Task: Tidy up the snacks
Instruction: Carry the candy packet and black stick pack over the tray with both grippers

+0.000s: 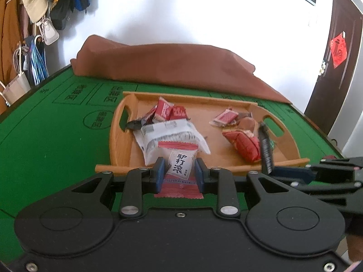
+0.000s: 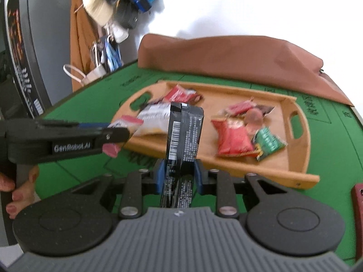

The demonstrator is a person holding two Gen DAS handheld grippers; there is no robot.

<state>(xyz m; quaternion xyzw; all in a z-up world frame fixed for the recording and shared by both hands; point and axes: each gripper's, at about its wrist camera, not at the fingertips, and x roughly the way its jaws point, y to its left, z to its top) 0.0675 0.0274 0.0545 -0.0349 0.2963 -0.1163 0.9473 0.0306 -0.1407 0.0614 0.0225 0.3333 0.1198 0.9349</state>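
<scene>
My left gripper (image 1: pixel 178 162) is shut on a white-and-red snack packet (image 1: pixel 180 170) with black characters, held at the near rim of the wooden tray (image 1: pixel 120 136). My right gripper (image 2: pixel 179 167) is shut on a tall black snack packet (image 2: pixel 183 131), which stands upright above the green table in front of the tray (image 2: pixel 226 99). In the right wrist view the left gripper (image 2: pixel 123 133) comes in from the left with its packet (image 2: pixel 130 121). The tray holds a white bag (image 1: pixel 168 133), small red packets (image 1: pixel 165 111), a red bag (image 2: pixel 233 136) and a green packet (image 2: pixel 270 142).
The tray lies on a green felt table (image 1: pixel 56 140). A brown cloth (image 1: pixel 170 65) is heaped along the far edge. Bags and a hat (image 1: pixel 45 11) hang at the left wall, and a dark door (image 1: pixel 335 68) stands at the right. A hand (image 2: pixel 20 192) grips the left tool.
</scene>
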